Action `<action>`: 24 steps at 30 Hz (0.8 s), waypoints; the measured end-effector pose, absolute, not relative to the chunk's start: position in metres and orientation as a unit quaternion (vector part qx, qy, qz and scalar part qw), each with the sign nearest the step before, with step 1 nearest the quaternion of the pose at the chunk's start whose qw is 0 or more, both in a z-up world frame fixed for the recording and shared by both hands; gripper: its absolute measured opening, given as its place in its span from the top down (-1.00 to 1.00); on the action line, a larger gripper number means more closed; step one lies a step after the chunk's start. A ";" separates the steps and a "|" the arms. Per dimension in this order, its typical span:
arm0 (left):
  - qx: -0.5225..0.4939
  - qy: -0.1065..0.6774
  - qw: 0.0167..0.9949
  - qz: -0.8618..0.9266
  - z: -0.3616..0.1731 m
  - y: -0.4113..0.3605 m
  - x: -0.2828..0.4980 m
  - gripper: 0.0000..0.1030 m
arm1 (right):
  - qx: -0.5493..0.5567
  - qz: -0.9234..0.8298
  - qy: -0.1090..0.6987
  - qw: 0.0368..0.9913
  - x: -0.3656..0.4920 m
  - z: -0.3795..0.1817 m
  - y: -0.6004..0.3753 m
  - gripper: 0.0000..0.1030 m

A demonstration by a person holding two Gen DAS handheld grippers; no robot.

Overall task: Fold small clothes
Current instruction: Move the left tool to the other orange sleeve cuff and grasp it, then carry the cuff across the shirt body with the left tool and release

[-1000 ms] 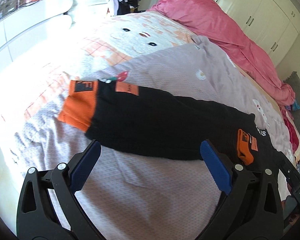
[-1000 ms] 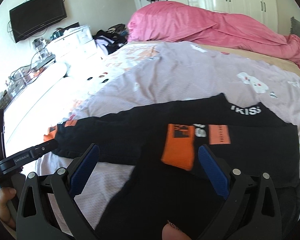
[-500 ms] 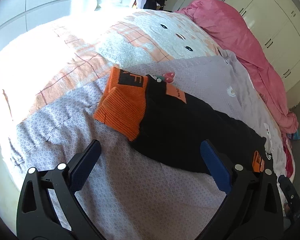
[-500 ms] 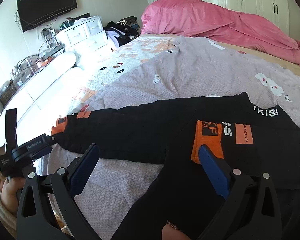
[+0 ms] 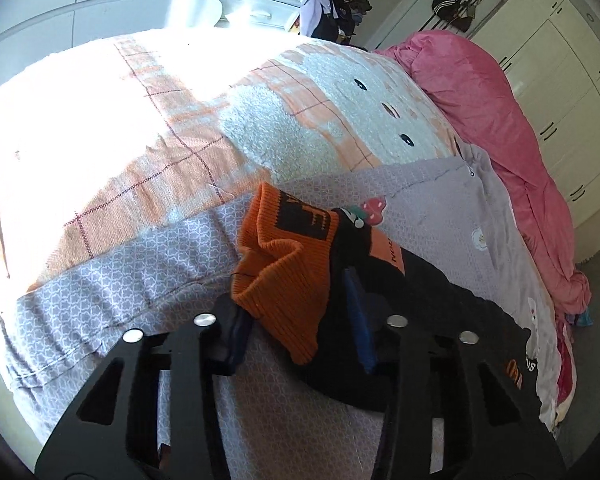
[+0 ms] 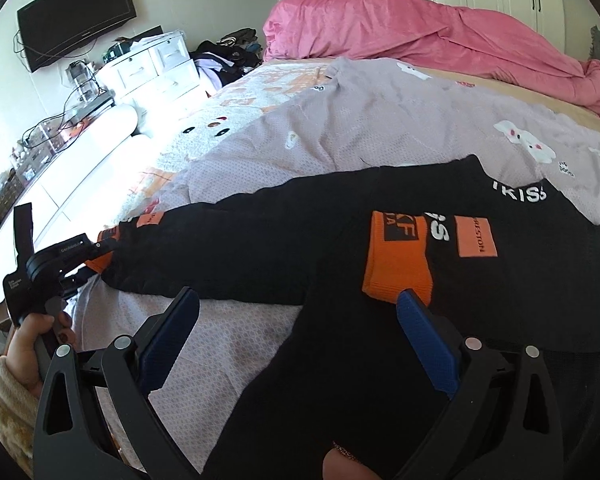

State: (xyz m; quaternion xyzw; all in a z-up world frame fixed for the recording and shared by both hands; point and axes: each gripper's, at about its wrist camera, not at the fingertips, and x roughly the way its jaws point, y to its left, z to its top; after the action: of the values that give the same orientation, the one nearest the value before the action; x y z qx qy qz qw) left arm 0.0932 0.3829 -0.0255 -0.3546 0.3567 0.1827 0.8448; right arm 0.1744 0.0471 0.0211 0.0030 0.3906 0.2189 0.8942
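A black sweater point(image 6: 260, 248) with orange cuffs lies spread on the lilac bedspread point(image 6: 380, 120). One sleeve is folded across the body, and its orange cuff point(image 6: 396, 264) rests just beyond my right gripper point(image 6: 296, 294), which hangs open over the black cloth. The other sleeve stretches left. My left gripper point(image 5: 296, 296) is closing its jaws on that sleeve's orange cuff point(image 5: 284, 280), which bunches up between the blue pads. The right wrist view shows the left gripper point(image 6: 100, 252) at the sleeve's end, held by a hand point(image 6: 32, 344).
A pink duvet point(image 6: 420, 28) is heaped along the far side of the bed. A checked orange and white blanket point(image 5: 180, 120) covers the bed's left end. White drawers point(image 6: 152, 68), a wall television point(image 6: 76, 12) and wardrobes stand around the bed.
The left gripper has moved forward and down to the sleeve's end and closed its wide jaws around the orange cuff, crumpling it. The right gripper has sunk slightly and stays open.
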 end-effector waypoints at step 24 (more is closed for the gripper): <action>-0.292 0.288 0.911 0.042 0.088 0.271 0.097 0.95 | 0.068 0.173 0.384 0.904 0.160 0.030 -0.033 -0.91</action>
State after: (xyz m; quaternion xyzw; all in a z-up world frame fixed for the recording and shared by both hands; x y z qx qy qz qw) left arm 0.0973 0.2707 0.0878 -0.2924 0.2875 0.0419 0.9111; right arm 0.1595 -0.0328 0.0298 0.0683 0.3840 0.1734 0.9043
